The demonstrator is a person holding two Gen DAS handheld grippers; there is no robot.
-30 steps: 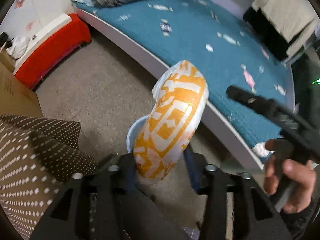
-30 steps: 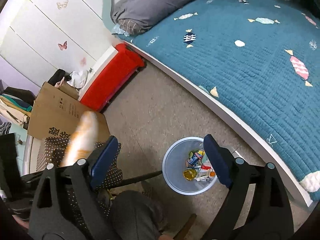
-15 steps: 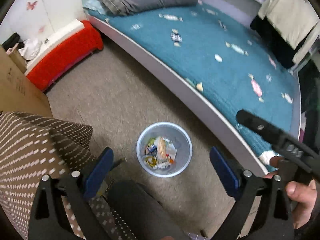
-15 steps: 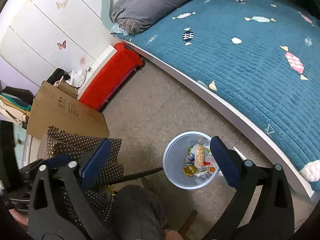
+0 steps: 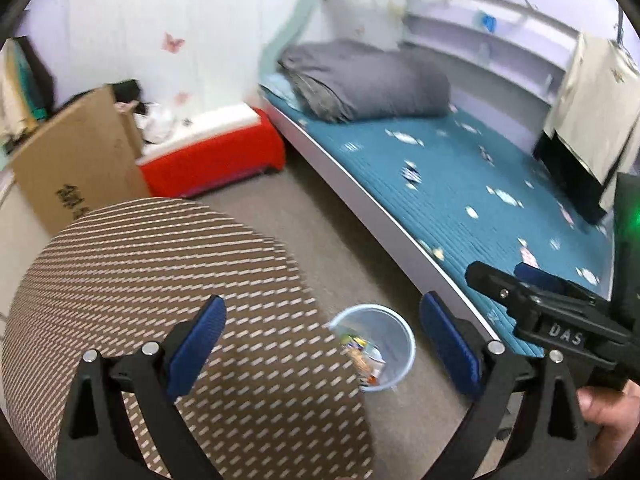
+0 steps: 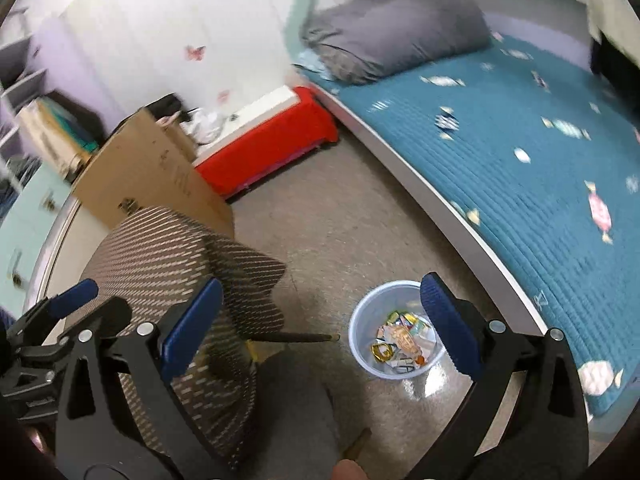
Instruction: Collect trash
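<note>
Left gripper (image 5: 322,344): jaws spread wide, nothing between the pads. Dotted brown cushion (image 5: 168,304) fills 9 o'clock of its view. Trash bin (image 5: 394,340), pale blue, stands on the floor at 6 o'clock, wrappers (image 5: 364,354) inside. Bed (image 5: 460,184) with teal quilt runs 12 to 3 o'clock.

Right gripper (image 6: 320,320): jaws likewise released, empty. Bin and wrappers sit just inside its right finger (image 6: 448,320), at 5 o'clock. Cardboard box (image 6: 148,172) at 10 o'clock.

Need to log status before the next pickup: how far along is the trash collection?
Done: wrappers lie inside the bin on the floor. In hand: nothing; left gripper and right gripper are both open and empty. Left: no loose trash shows on the floor or the bed; motion blur may hide some.
</note>
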